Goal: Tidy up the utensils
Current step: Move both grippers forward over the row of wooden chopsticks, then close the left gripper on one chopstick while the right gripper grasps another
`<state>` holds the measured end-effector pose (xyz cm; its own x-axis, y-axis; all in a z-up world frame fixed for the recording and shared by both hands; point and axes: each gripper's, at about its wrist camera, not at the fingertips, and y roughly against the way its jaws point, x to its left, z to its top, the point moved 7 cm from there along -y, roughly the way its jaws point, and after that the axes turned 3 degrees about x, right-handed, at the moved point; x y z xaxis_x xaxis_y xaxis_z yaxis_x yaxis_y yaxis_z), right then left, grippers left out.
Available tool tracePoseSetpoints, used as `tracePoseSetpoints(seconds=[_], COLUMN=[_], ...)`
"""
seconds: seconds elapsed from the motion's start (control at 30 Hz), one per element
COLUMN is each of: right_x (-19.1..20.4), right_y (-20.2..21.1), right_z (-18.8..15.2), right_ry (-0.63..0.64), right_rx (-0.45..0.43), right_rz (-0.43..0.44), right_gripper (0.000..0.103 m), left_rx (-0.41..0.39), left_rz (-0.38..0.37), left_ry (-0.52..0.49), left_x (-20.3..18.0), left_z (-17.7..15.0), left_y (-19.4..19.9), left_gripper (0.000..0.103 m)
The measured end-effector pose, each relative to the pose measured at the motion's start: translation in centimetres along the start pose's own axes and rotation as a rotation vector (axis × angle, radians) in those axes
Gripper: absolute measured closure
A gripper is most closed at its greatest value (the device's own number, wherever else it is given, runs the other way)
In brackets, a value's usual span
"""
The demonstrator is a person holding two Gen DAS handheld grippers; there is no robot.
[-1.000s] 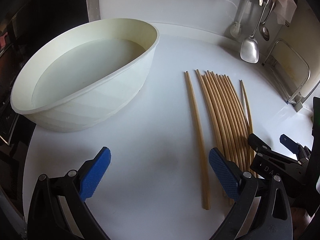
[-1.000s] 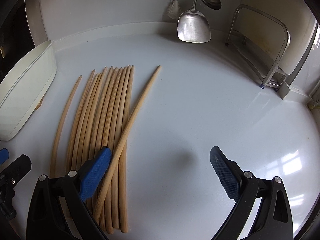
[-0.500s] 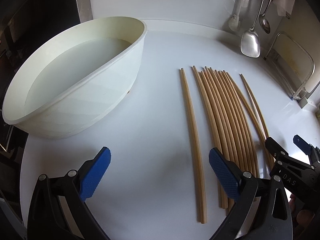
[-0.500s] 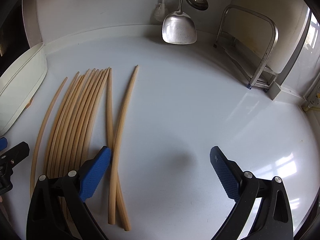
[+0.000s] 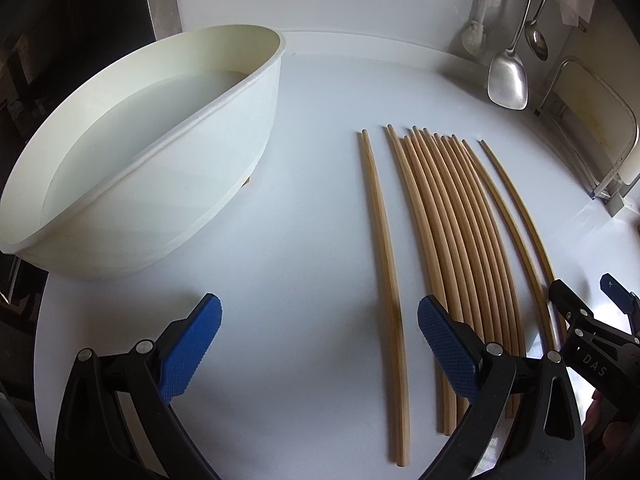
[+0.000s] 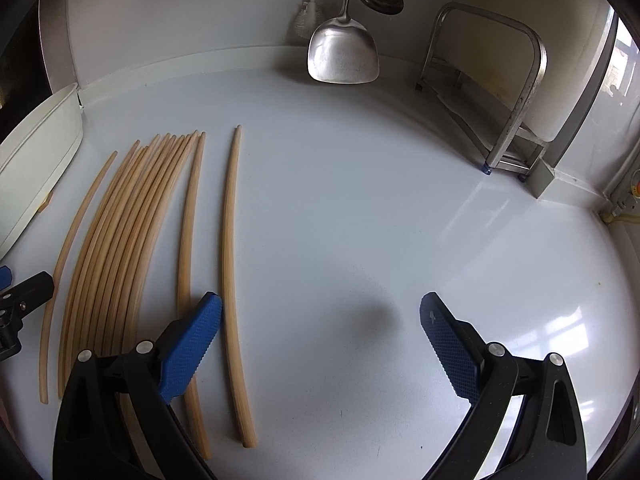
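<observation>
Chopsticks [image 5: 452, 232] lie in a loose row on the white desk [image 5: 304, 280], beside an empty cream tub [image 5: 132, 160]. Both tools, left tool [image 5: 320, 344] and right tool [image 6: 320, 340], hover with fingers apart, holding nothing. Sorting looks barely begun; next, I judge, the right tool must drop over the outermost stick [image 6: 232, 264] and pinch it squarely.
</observation>
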<state>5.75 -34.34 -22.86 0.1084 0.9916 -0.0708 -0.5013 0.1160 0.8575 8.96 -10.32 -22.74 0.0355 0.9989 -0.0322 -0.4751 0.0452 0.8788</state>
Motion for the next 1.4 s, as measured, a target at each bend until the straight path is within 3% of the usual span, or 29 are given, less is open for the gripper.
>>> tracePoseSetpoints(seconds=[0.27, 0.4, 0.57, 0.77, 0.87, 0.9, 0.93, 0.97, 1.07, 1.23, 1.4], right_x=[0.4, 0.4, 0.8, 2.2, 3.0, 3.4, 3.7, 4.0, 4.3, 3.2, 2.3], right_y=[0.1, 0.0, 0.2, 0.6, 0.8, 0.8, 0.8, 0.9, 0.9, 1.2, 3.2], right_z=[0.4, 0.5, 0.6, 0.6, 0.7, 0.7, 0.7, 0.7, 0.6, 0.6, 1.5], right_ry=[0.041, 0.032, 0.035, 0.091, 0.122, 0.138, 0.154, 0.165, 0.178, 0.096, 0.048], right_rx=[-0.032, -0.025, -0.032, -0.042, -0.029, -0.023, -0.016, -0.009, -0.003, 0.019, 0.010], right_rz=[-0.013, 0.022, 0.064, 0.100, 0.124, 0.126, 0.130, 0.137, 0.133, 0.177, 0.186], right_gripper=[0.009, 0.011, 0.031, 0.060, 0.078, 0.081, 0.090, 0.097, 0.097, 0.097, 0.097], left_rx=[0.019, 0.012, 0.010, -0.006, -0.011, -0.010, -0.007, -0.005, 0.002, 0.015, -0.015], left_rz=[0.011, 0.026, 0.030, 0.017, 0.004, 0.001, -0.001, 0.000, -0.005, -0.016, -0.056], left_ry=[0.016, 0.009, 0.003, -0.040, -0.066, -0.073, -0.078, -0.079, -0.082, -0.083, -0.103], left_x=[-0.5, -0.5, -0.7, -2.0, -2.9, -3.2, -3.4, -3.5, -3.4, -3.2, -3.8], left_z=[0.1, 0.0, 0.1, 0.7, 0.8, 0.8, 0.7, 0.7, 0.6, 0.5, 1.5], left_y=[-0.8, -1.0, -1.0, -0.7, -0.4, -0.3, -0.3, -0.2, -0.2, 0.1, 2.6], left_gripper=[0.006, 0.006, 0.010, 0.040, 0.069, 0.086, 0.096, 0.096, 0.096, 0.096, 0.096])
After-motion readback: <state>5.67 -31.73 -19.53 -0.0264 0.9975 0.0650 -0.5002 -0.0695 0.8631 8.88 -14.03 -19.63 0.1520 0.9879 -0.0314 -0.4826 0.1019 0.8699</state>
